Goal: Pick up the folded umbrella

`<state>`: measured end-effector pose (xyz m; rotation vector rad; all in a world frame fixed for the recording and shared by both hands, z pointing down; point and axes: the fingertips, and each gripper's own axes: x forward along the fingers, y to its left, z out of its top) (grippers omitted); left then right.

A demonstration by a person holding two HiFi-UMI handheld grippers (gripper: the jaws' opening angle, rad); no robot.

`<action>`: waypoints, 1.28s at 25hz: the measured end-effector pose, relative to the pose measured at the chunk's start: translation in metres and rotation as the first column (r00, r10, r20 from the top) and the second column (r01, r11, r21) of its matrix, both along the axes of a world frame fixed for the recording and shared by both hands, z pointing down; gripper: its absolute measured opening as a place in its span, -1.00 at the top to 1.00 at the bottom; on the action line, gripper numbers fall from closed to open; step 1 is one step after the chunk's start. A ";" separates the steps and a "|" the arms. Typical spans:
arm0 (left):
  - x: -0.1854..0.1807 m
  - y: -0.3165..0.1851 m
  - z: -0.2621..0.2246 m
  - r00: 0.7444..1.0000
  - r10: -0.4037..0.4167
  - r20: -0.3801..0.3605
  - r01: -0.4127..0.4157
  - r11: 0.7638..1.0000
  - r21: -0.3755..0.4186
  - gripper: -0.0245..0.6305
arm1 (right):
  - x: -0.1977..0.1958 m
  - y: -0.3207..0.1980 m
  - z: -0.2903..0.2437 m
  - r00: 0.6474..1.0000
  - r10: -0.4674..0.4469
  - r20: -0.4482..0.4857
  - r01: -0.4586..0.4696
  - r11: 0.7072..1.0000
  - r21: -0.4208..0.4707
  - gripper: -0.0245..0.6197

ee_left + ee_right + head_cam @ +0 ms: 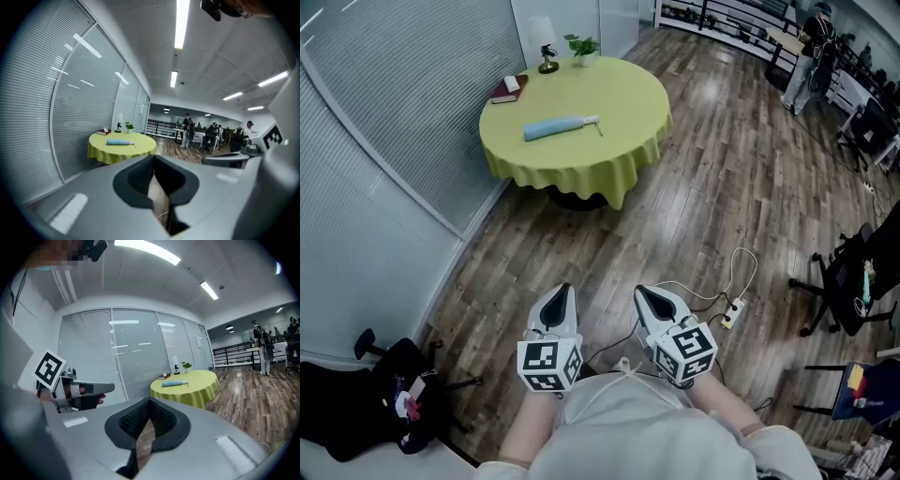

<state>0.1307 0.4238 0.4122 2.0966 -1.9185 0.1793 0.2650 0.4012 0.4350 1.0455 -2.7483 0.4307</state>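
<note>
On one round table (628, 103) — one folded umbrella (560, 127), left gripper (562, 295), right gripper (654, 300) both clenched, empty.

Left tool (563, 289): held low, near 6 o'clock of the head view and just left of centre. Nose points toward 12 o'clock, tipped slightly below level. Jaws closed, tips meeting, nothing between them. Its marker cube (549, 364) sits at the rear, nearest the body.

Right tool (640, 292): alongside, at 3 o'clock of the left tool, apart from it. Nose leans toward 11 o'clock, also slightly below level. Jaws closed, tips meeting, nothing gripped. Rear marker cube (686, 351) noted.

Left forearm (514, 452) and right forearm (727, 410) run back toward 6 o'clock. In the right gripper view, fingers (101, 399) of the left hand show on the left tool's handle at 9 o'clock.
</note>
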 end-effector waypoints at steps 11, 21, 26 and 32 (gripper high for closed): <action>-0.031 -0.031 0.024 0.999 0.043 -0.009 -0.043 0.998 -0.040 0.91 | -0.015 -0.036 0.015 0.995 0.095 0.028 -0.093 0.994 -0.054 0.93; -0.147 -0.120 0.021 0.992 0.104 -0.075 -0.106 0.994 -0.024 0.91 | -0.120 -0.113 0.013 0.978 0.208 -0.027 -0.209 0.976 -0.061 0.92; -0.215 -0.161 0.013 0.985 0.150 -0.089 -0.151 0.989 0.000 0.91 | -0.188 -0.149 0.012 0.966 0.257 -0.043 -0.259 0.964 -0.056 0.92; -0.284 -0.189 0.009 0.977 0.175 -0.125 -0.175 0.984 0.011 0.91 | -0.262 -0.174 0.016 0.966 0.251 -0.062 -0.255 0.965 -0.064 0.92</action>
